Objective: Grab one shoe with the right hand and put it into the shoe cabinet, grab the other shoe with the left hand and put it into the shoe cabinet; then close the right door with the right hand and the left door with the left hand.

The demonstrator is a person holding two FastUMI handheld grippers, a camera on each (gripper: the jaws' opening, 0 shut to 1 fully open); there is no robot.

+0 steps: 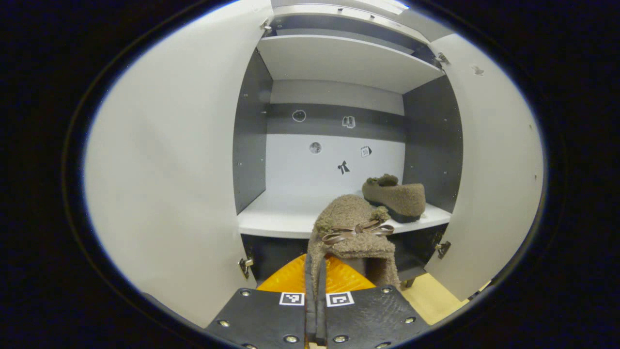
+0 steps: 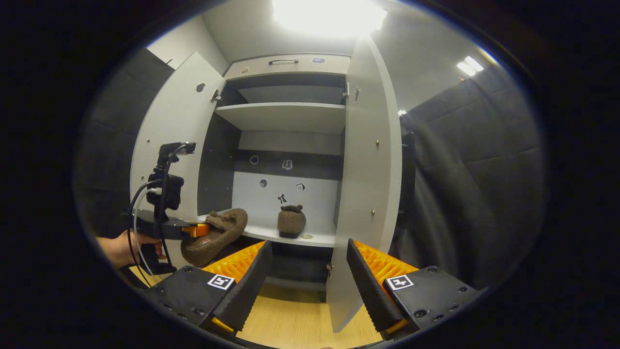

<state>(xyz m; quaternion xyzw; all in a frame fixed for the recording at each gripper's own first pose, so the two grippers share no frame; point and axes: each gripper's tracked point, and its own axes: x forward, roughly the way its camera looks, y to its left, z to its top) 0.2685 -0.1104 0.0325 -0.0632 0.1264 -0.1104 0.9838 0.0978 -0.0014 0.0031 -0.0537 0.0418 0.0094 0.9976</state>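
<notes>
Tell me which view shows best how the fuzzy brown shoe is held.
The left gripper view: its tongs pinch the fuzzy brown shoe's collar up close. The right gripper view shows that shoe small and sideways, short of the white shelf.

Small dark stickers (image 1: 343, 167) on cabinet back wall: too small for me to read.
Fuzzy brown slipper (image 1: 356, 232) in my left gripper (image 1: 315, 286): heel hidden.

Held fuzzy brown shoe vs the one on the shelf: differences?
The held fuzzy brown shoe is pinched in the left gripper and tilted, short of the white cabinet shelf; the shelved fuzzy brown shoe sits flat at the shelf's right. Both look a matching pair.
</notes>
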